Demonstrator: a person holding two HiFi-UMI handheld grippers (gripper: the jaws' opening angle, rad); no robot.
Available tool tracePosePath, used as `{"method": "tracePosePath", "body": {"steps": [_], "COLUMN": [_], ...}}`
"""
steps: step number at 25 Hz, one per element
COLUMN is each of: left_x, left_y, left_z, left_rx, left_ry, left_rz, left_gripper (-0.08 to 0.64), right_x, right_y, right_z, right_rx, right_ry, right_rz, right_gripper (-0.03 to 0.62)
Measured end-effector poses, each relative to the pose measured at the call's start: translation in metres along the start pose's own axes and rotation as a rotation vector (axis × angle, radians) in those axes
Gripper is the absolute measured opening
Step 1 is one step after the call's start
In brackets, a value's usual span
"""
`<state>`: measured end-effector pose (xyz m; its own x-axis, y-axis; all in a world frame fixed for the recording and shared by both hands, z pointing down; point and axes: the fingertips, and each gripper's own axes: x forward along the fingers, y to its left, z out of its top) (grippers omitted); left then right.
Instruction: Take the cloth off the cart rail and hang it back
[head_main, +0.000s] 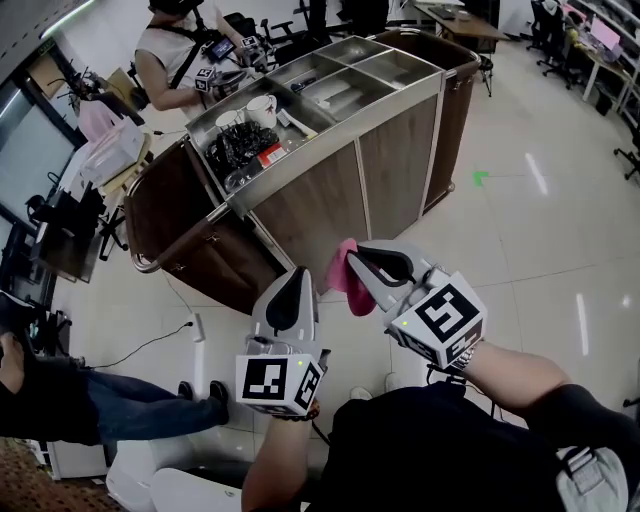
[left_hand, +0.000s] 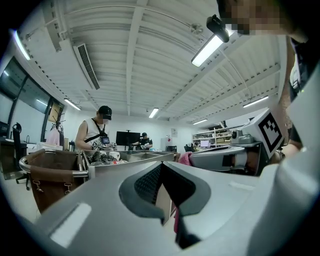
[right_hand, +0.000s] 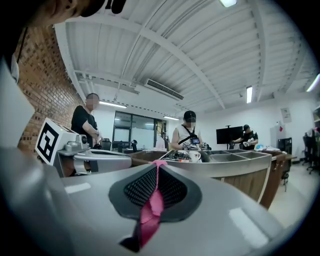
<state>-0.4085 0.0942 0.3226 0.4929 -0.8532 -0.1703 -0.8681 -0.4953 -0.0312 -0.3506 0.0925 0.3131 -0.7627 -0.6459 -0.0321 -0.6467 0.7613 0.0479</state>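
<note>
In the head view a pink cloth (head_main: 343, 272) hangs from my right gripper (head_main: 352, 256), which is shut on it just in front of the cart's wooden side panel (head_main: 310, 205). The right gripper view shows the cloth (right_hand: 152, 210) pinched between the ribbed pads and trailing down. My left gripper (head_main: 297, 272) sits beside it to the left, jaws shut with nothing in them, a short way from the cloth. The cart's curved steel rail (head_main: 172, 251) is further left, bare. From the left gripper view I see the rail (left_hand: 50, 172) and the cloth (left_hand: 186, 159) at the right gripper's tip.
The cart's steel top (head_main: 330, 95) holds trays with a white cup (head_main: 262, 108) and clutter. A person (head_main: 175, 55) works at its far side with grippers. Another person's legs (head_main: 100, 405) are at the lower left. A white cable (head_main: 195, 325) lies on the floor.
</note>
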Motion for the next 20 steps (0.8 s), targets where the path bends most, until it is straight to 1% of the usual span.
{"method": "tracePosePath", "body": {"steps": [1, 2, 6, 8, 9, 12, 16, 20], "left_x": [0.001, 0.001, -0.006, -0.011, -0.013, -0.023, -0.034, -0.041], "left_y": [-0.003, -0.006, -0.01, -0.009, -0.009, -0.009, -0.004, 0.002], "left_z": [0.005, 0.01, 0.024, 0.033, 0.036, 0.04, 0.05, 0.051], "left_rx": [0.002, 0.003, 0.003, 0.013, 0.018, 0.03, 0.023, 0.005], "left_ry": [-0.003, -0.005, -0.013, -0.023, -0.026, -0.025, -0.033, -0.034], "left_rz": [-0.014, -0.027, -0.065, -0.076, -0.08, -0.089, -0.088, -0.09], "left_gripper": [0.003, 0.003, 0.003, 0.003, 0.003, 0.003, 0.003, 0.003], "right_x": [-0.005, -0.008, -0.011, -0.012, -0.011, -0.008, -0.006, -0.005], "right_y": [0.001, 0.002, 0.005, 0.014, 0.017, 0.022, 0.033, 0.04], "right_z": [0.005, 0.01, 0.023, 0.028, 0.031, 0.04, 0.047, 0.051], "right_rx": [0.032, 0.042, -0.017, 0.025, 0.025, -0.048, -0.046, -0.051], "right_ry": [0.015, 0.018, -0.014, 0.013, 0.01, -0.046, -0.058, -0.058], "right_rz": [-0.019, -0.034, -0.055, -0.07, -0.072, -0.064, -0.07, -0.072], "right_gripper": [0.009, 0.009, 0.009, 0.009, 0.009, 0.009, 0.009, 0.009]}}
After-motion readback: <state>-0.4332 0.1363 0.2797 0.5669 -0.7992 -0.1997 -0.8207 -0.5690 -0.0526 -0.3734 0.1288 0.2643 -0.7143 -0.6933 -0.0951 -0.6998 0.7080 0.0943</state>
